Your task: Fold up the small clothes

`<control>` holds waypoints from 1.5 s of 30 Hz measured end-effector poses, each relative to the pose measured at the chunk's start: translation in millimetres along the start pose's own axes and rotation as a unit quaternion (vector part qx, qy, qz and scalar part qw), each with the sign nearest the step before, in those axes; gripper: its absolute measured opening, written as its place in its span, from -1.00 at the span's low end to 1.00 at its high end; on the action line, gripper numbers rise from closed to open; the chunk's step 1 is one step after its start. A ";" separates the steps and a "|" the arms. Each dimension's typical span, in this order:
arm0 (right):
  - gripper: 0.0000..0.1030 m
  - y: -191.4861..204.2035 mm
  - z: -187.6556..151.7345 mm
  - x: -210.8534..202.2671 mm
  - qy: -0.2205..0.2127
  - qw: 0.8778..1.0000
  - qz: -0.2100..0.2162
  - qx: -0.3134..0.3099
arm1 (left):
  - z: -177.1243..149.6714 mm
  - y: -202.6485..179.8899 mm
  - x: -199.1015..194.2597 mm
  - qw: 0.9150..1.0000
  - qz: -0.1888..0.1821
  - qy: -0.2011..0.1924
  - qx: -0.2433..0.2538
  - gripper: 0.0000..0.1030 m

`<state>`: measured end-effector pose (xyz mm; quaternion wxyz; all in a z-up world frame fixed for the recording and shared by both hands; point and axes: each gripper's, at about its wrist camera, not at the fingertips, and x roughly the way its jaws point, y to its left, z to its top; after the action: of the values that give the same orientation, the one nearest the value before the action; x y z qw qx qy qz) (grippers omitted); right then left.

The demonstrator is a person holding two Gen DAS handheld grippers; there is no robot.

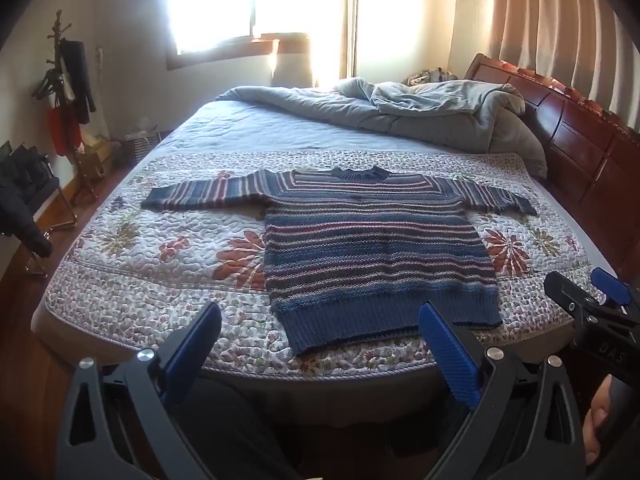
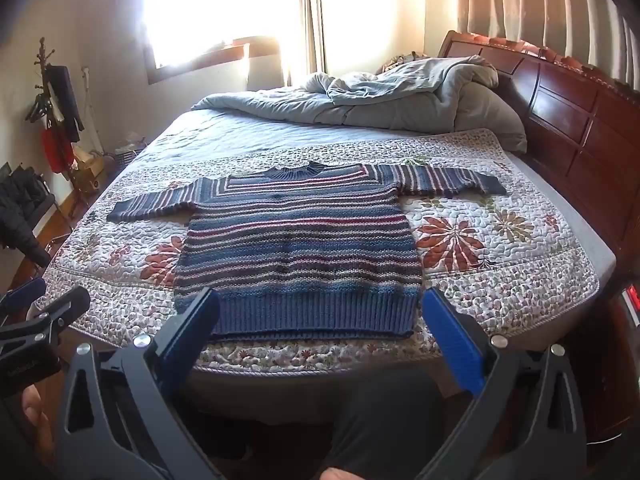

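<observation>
1. Left wrist view shows the striped sweater [image 1: 376, 248] spread flat, front up, on the flowered quilt [image 1: 168, 264] near the foot edge of the bed [image 1: 320, 384]. Its collar points toward the far side, its ribbed hem [image 1: 384, 316] toward the person, and both sleeves are stretched straight out to the sides.
2. Nothing of it looks folded yet, so I judge the task to be at its very start.
3. The sweater's body runs lengthwise away from the claws, hem nearest, while the sleeves make a long cross-axis running left to right.
4. The left claw [image 1: 320, 344] hangs in front of the bed edge, its blue pads spread wide and gripping nothing. The hem sits ahead of it and somewhat to its right; the left sleeve [image 1: 200, 196] lies farther off, up and to its left.
5. The right claw [image 2: 320, 332] is likewise spread wide and empty, with the hem almost squarely between its pads in the right wrist view. The right sleeve [image 2: 448, 180] lies beyond, up and to its right.
6. Each claw is nearer its own side's sleeve and hem corner, so a mirrored first move seems likely, but which part will be taken first cannot be told.
7. A rumpled grey duvet [image 2: 384, 100] lies heaped at the far end against the wooden headboard [image 2: 560, 120], well apart from the sweater.
</observation>
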<state>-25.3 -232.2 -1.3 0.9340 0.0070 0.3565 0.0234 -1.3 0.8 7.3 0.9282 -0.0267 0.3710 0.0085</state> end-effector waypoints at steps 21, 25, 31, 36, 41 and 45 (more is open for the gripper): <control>0.95 -0.5 -1.0 -2.7 -0.003 1.000 -0.003 -0.004 | 6.1 0.9 -1.2 1.000 0.000 -0.005 -0.002 0.93; 0.95 -0.9 -0.3 -2.6 -0.003 1.000 -0.003 -0.004 | 6.6 0.0 -1.1 1.000 0.001 -0.006 -0.001 0.93; 0.95 -0.8 -0.1 -2.0 -0.003 1.000 -0.003 -0.005 | 6.7 -0.3 -0.8 1.000 0.001 -0.005 -0.002 0.93; 0.95 0.6 -0.2 -0.5 -0.001 1.000 -0.004 -0.004 | 5.9 0.0 -0.7 1.000 0.000 -0.005 -0.002 0.93; 0.95 2.0 -1.9 0.8 0.001 1.000 -0.003 -0.003 | 5.7 -0.4 -0.6 1.000 0.001 -0.005 -0.002 0.93; 0.95 2.2 -2.9 2.8 0.003 1.000 -0.003 -0.002 | 5.6 0.1 -0.6 1.000 0.001 -0.005 -0.002 0.93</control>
<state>-25.3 -229.9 -5.2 0.9331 0.0036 0.3589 0.0216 2.1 1.2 11.7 0.9300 -0.0281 0.3664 0.0101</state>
